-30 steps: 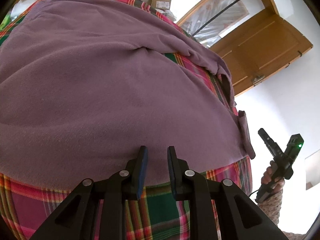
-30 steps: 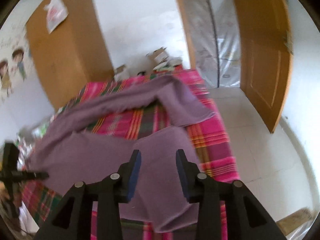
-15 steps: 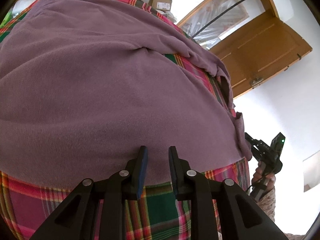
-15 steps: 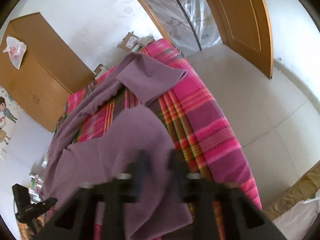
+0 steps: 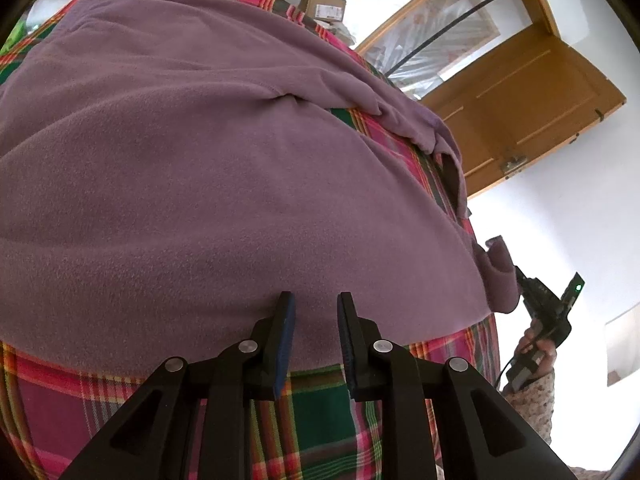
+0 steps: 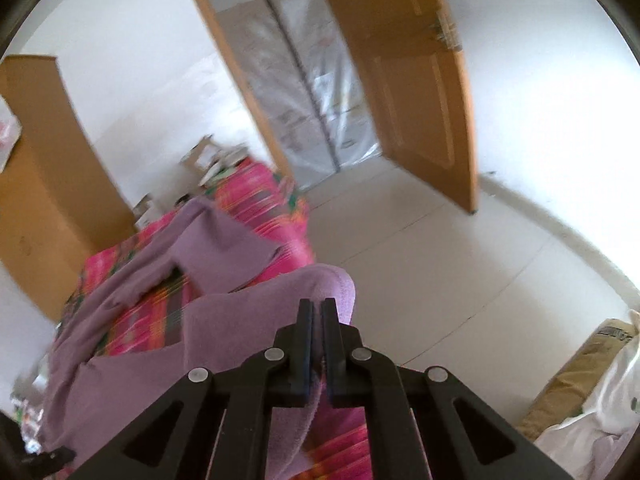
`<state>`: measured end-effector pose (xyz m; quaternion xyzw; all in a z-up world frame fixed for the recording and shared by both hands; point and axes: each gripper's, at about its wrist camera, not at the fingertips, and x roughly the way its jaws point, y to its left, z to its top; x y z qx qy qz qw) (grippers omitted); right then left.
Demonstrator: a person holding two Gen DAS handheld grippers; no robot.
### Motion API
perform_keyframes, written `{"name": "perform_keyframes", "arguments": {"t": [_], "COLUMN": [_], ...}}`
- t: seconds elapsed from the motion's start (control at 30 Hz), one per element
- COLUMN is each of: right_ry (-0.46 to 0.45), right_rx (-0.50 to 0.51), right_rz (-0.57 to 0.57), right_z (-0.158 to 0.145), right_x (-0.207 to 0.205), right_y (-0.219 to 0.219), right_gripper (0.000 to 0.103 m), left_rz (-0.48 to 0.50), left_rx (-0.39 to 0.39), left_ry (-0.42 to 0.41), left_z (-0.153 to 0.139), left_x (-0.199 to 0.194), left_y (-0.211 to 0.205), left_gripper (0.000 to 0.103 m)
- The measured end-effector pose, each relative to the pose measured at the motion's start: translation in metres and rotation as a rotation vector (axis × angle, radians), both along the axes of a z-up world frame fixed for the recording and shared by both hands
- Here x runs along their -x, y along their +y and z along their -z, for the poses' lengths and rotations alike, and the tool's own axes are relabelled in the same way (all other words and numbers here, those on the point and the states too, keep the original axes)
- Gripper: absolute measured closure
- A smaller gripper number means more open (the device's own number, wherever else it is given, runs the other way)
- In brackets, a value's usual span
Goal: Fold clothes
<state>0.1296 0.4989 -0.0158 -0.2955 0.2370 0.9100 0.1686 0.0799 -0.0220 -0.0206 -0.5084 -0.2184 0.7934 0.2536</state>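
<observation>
Garment on blanket, door behind, wardrobe far left

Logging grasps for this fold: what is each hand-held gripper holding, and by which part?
The right hand-held gripper is shut on the purple garment at a near corner of its hem. The left hand-held gripper is open, holding nothing.

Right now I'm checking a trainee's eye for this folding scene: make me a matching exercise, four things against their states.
Things:
1. left claw
2. right claw
3. purple garment
4. wooden door

States:
A. swung open
B. shut on a lifted fabric edge
C. spread over the plaid blanket
D. open, at the garment's near hem

Pairs: 1-D, 2-B, 3-C, 4-A
</observation>
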Motion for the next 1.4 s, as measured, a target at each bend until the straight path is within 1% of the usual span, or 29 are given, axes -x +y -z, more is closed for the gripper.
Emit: {"name": "perform_keyframes", "arguments": {"t": [0.07,0.23,0.33,0.4,0.5,0.57,0.7,0.73,0.77,0.83,0.87,0.93,1.0,1.07,1.1,1.17,1.23,1.3,1.4], "right_ry": [-0.010,-0.072,-0.103,-0.141,-0.178,-0.192,-0.205,-0.191,-0.166,-0.119,-0.111,-0.143,-0.192,-0.227,-0.230,-0.199,-0.157,-0.129,-0.110], "right_rx": [-0.015,-0.069,-0.070,-0.084,-0.040,-0.039,-0.141,-0.150,-0.136,-0.108,-0.101,-0.121,-0.151,-0.147,-0.142,-0.135,-0.153,-0.167,-0.162], "right_rz": [0.052,0.156,0.201,0.232,0.240,0.252,0.275,0.257,0.220,0.142,0.094,0.017,-0.009,-0.005,0.000,-0.030,-0.135,-0.263,-0.457], "right_z": [0.002,0.010,0.015,0.018,0.023,0.023,0.008,0.004,0.002,-0.002,-0.001,0.005,0.014,0.019,0.018,0.010,-0.001,-0.008,-0.012], "right_x": [-0.001,-0.001,-0.003,-0.003,-0.002,-0.002,-0.005,-0.006,-0.008,-0.011,-0.010,-0.006,-0.002,0.000,-0.001,-0.002,0.001,0.006,0.015], "right_y": [0.011,0.031,0.041,0.045,0.050,0.052,0.034,0.028,0.022,0.009,0.001,-0.015,-0.027,-0.033,-0.037,-0.050,-0.076,-0.107,-0.154], "right_gripper": [0.098,0.098,0.098,0.098,0.096,0.096,0.095,0.091,0.086,0.081,0.078,0.078,0.078,0.078,0.078,0.078,0.078,0.077,0.072], "left_rz": [-0.001,-0.001,-0.002,-0.007,-0.032,-0.058,-0.121,-0.136,-0.149,-0.175,-0.186,-0.203,-0.216,-0.229,-0.235,-0.271,-0.317,-0.369,-0.426], "left_rx": [0.000,-0.005,-0.008,-0.010,-0.007,-0.003,0.005,0.008,0.011,0.016,0.015,0.016,0.020,0.025,0.027,0.019,0.009,0.013,0.019], "left_ry": [0.000,0.000,-0.001,0.000,0.001,0.003,0.008,0.007,0.006,0.005,0.004,0.001,0.000,-0.002,-0.004,-0.008,-0.009,-0.011,-0.019], "left_z": [0.000,0.000,0.000,-0.001,-0.003,-0.004,-0.005,-0.005,-0.005,-0.004,-0.003,-0.003,-0.002,-0.002,-0.002,-0.004,-0.005,-0.006,-0.007], "left_x": [0.000,0.000,-0.001,-0.002,-0.005,-0.007,-0.011,-0.011,-0.012,-0.014,-0.015,-0.016,-0.018,-0.020,-0.022,-0.026,-0.031,-0.035,-0.040], "left_y": [0.000,-0.002,-0.004,-0.007,-0.018,-0.027,-0.049,-0.054,-0.059,-0.069,-0.074,-0.082,-0.090,-0.098,-0.102,-0.116,-0.130,-0.145,-0.159], "left_gripper": [0.081,0.081,0.081,0.081,0.081,0.081,0.081,0.081,0.081,0.081,0.081,0.081,0.081,0.081,0.081,0.081,0.081,0.081,0.081]}}
